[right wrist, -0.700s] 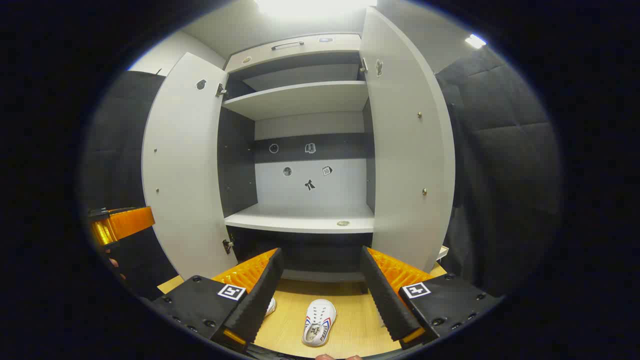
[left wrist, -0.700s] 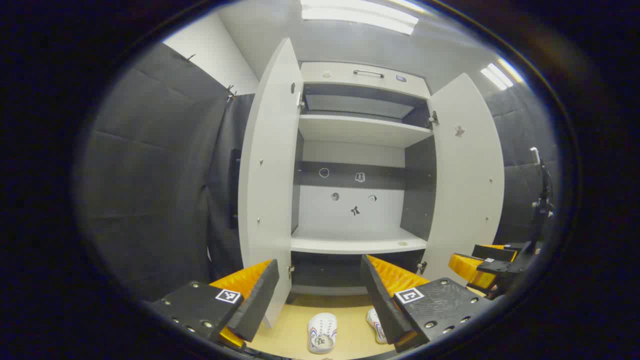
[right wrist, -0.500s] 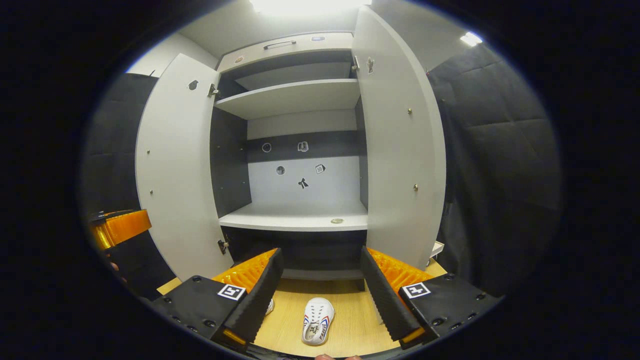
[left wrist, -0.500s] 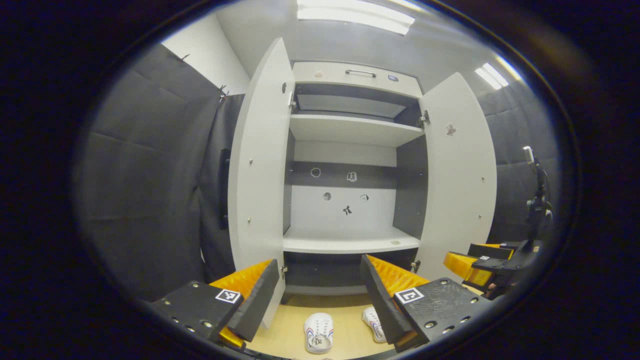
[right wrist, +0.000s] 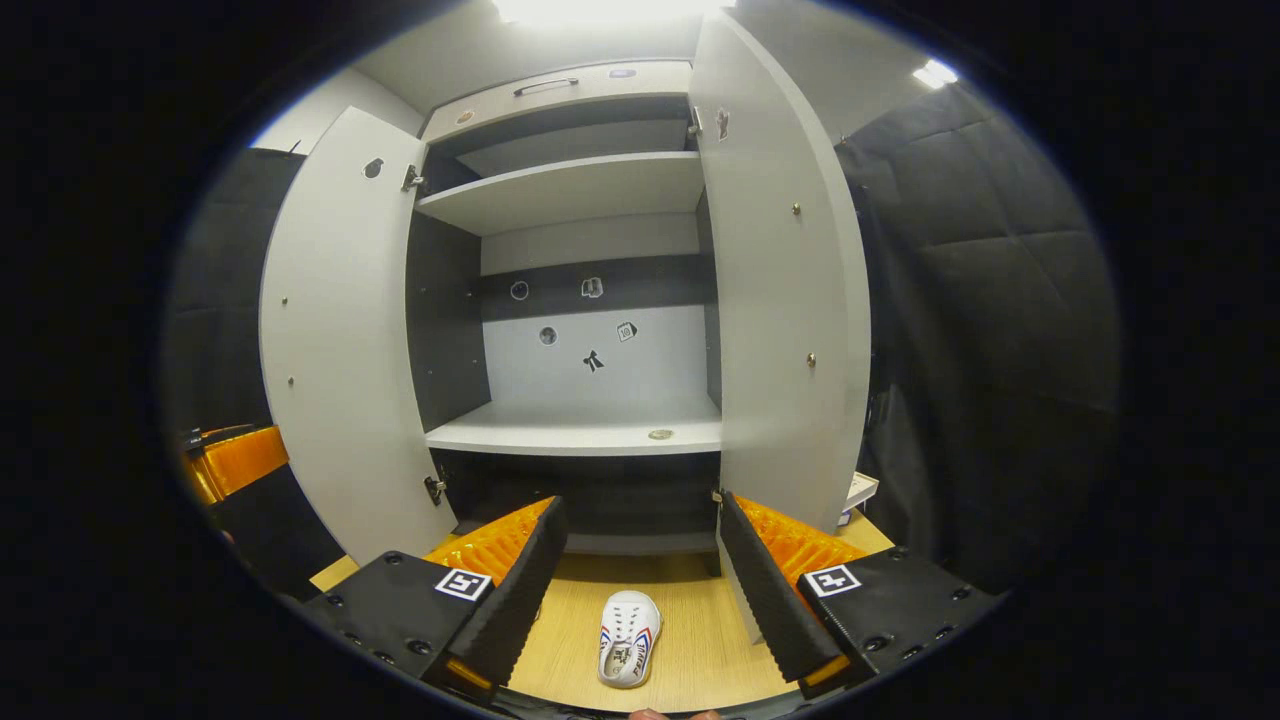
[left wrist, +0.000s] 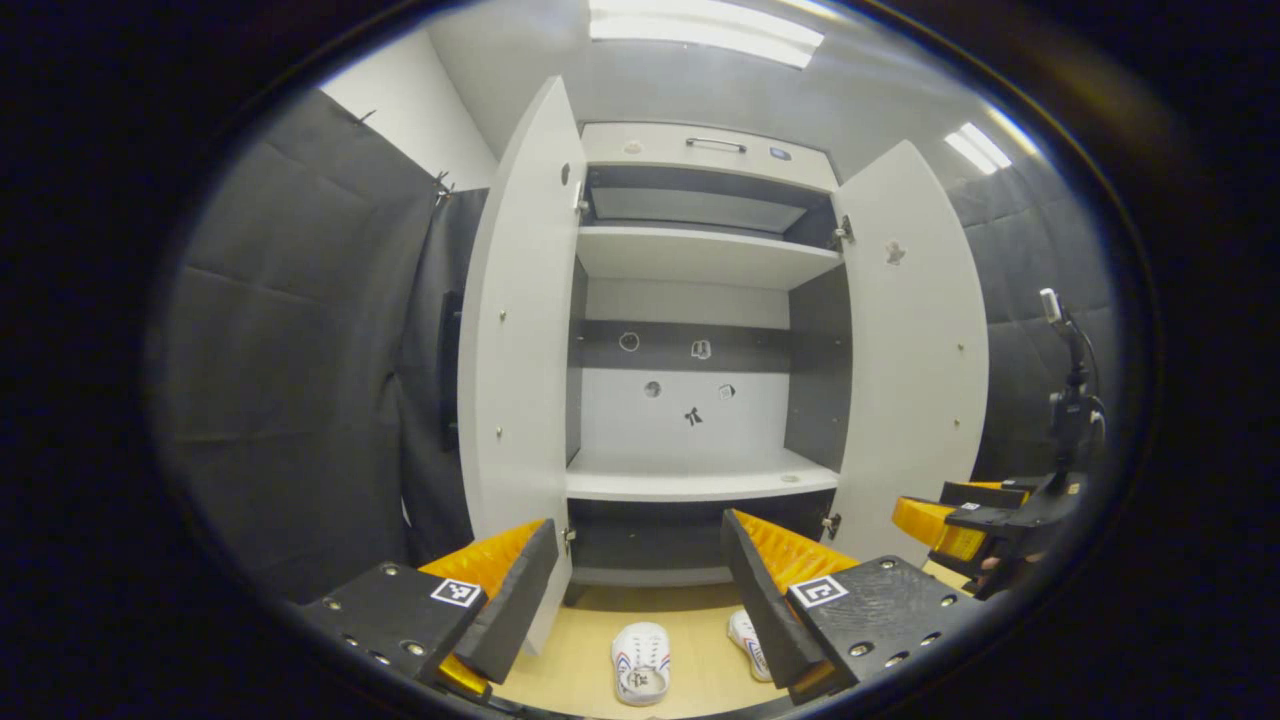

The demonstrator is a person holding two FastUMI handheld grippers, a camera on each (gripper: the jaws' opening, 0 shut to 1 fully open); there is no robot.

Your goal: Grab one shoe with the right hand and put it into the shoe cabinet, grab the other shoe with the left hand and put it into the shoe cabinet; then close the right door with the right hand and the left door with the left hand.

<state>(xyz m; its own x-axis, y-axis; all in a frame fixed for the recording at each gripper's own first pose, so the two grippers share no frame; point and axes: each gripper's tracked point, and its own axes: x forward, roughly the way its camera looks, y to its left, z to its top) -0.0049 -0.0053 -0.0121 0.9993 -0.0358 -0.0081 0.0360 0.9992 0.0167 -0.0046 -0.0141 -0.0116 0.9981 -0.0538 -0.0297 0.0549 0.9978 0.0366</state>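
Two white shoes with red and blue stripes lie on the wooden floor before the open shoe cabinet. One shoe shows between the fingers of my left gripper, which is open and holds nothing. The other shoe is half hidden behind its right finger. My right gripper is open too, well above a shoe. Both cabinet doors stand wide: left door, right door. The lower shelf is bare. The right gripper shows low at the right, the left gripper at the left.
A black stand with a device rises to the right of the cabinet. A small white box lies on the floor behind the right door. Padded black walls close in both sides. An upper shelf is bare.
Both views have drifted a little, so the cabinet sits slightly further left. In the right gripper view one shoe has slipped behind the left finger. Both grippers stay open.
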